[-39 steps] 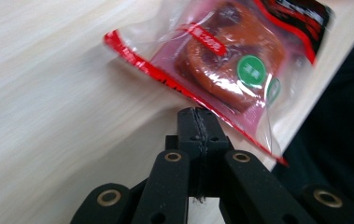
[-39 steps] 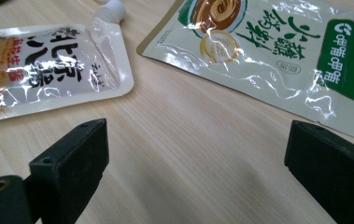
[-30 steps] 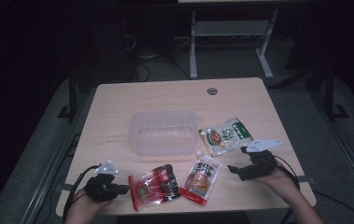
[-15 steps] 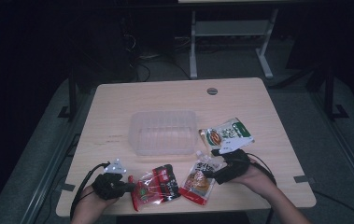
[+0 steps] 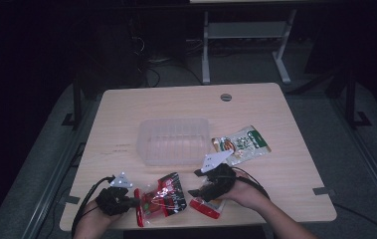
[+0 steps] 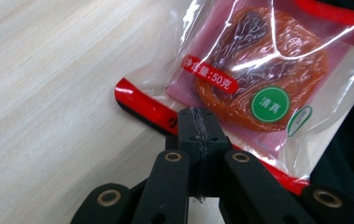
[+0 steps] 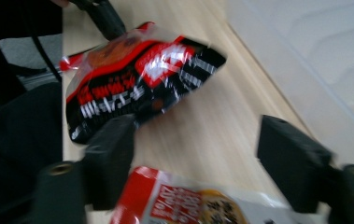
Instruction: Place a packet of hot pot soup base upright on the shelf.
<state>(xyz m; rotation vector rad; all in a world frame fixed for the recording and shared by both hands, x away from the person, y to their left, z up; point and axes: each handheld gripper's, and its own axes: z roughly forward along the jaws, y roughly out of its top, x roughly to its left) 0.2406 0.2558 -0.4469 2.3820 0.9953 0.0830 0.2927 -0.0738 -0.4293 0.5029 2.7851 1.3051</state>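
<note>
- Our left gripper (image 5: pixel 132 201) pinches the red pouch (image 5: pixel 162 198) by its near edge, jaws pressed together on the film, at the table (image 5: pixel 295 174) front.
- Our right gripper (image 5: pixel 196 191) has just been closing, jaws spread and gripping nothing, above the 2nd pouch (image 5: pixel 207 207), just right of the red one.
- Behind sits the tub (image 5: pixel 173 141).

1. The red snack packet (image 6: pixel 258 93) carries a red label with white print, "净含量:50克", just up and left of its orange contents.
2. A green round badge on the same packet, down and right of that label, reads "清真".
3. The second packet's (image 7: pixel 184 205) print is too blurred to read.
</note>
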